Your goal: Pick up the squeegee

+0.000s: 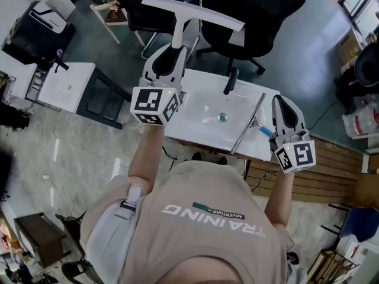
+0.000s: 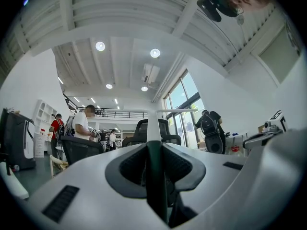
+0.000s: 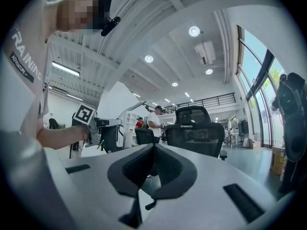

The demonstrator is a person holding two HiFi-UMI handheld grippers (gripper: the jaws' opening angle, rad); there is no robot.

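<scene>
The squeegee (image 1: 193, 12) is white and T-shaped, with its long blade crosswise at the top and its handle running down into my left gripper (image 1: 175, 51). It is held up in the air above the table's far edge. In the left gripper view the handle (image 2: 152, 143) stands upright between the dark pads, white above and dark green below, and my left gripper (image 2: 154, 152) is shut on it. My right gripper (image 1: 282, 109) hovers over the table's right end. Its pads meet with nothing between them, as the right gripper view shows (image 3: 153, 150).
A small white table (image 1: 201, 120) bears a black handled tool (image 1: 230, 81), a thin metal rod (image 1: 247, 123), a small blue item (image 1: 266, 131) and a round knob (image 1: 222, 116). Black office chairs (image 1: 249, 16) stand beyond it. A white desk (image 1: 68, 87) sits to the left.
</scene>
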